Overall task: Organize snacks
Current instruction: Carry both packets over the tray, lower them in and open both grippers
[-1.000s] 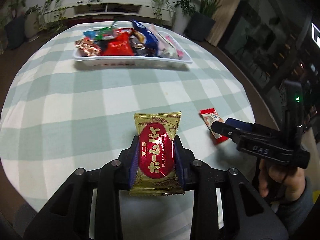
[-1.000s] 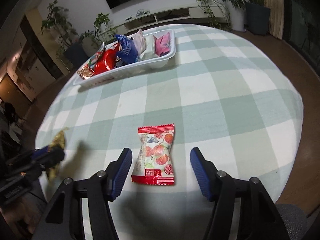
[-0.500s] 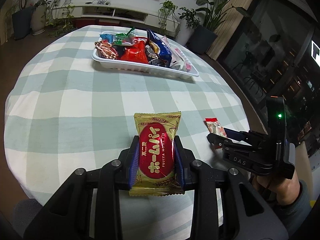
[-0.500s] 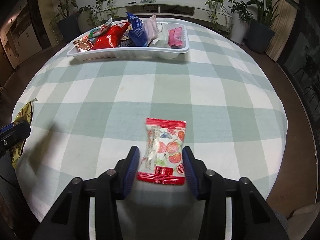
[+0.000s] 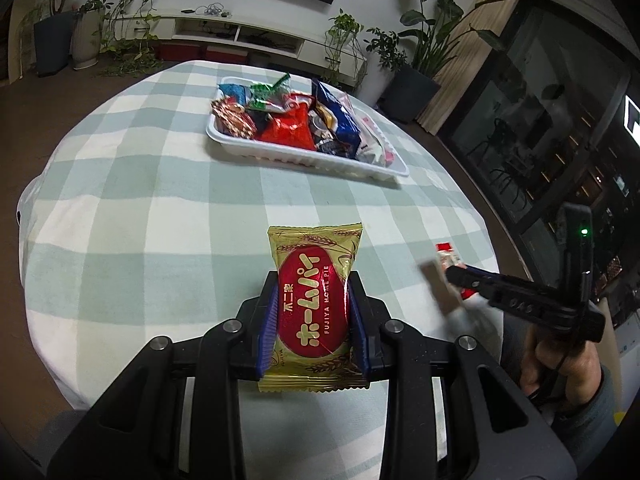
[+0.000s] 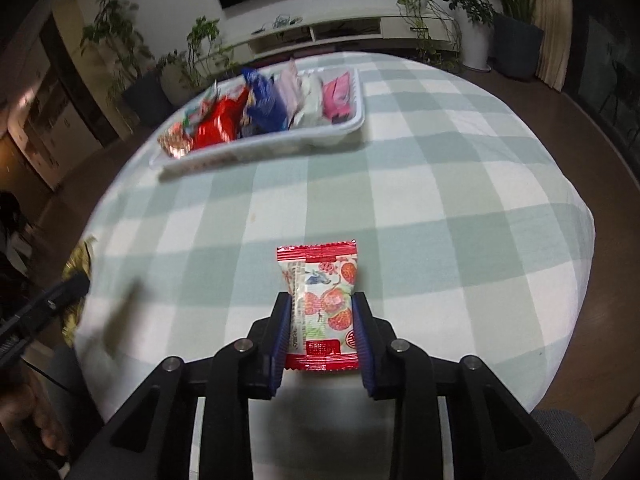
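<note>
Left wrist view: left gripper [image 5: 313,322] is pinching the gold pie packet [image 5: 314,308] across its short width, blue pads on both long edges, packet lifted clear of the checked tablecloth [image 5: 132,216]. Foil pillow pack, looks light, air-cushioned, and slick; the cake inside is probably soft and crushable, so a mid-body side pinch is right, just no extra squeeze. Crimped end seals are the fallback hold. White tray [image 5: 296,156] sits far side of the table, already piled with snacks. Right gripper [image 5: 460,276] is visible at the right edge with a red-and-white wrapper at its tip.

Right wrist view: right gripper [image 6: 321,332] jaws closing on the strawberry candy packet [image 6: 320,304], pads touching both long sides and the film already bowing between them. Can't tell whether it's off the cloth. Small, very light, thin crinkly film; likely to slip or twist out if held only by the edge, so grip across the filled middle. Tray [image 6: 256,152] is blurred, well apart, with little free room on top
</note>
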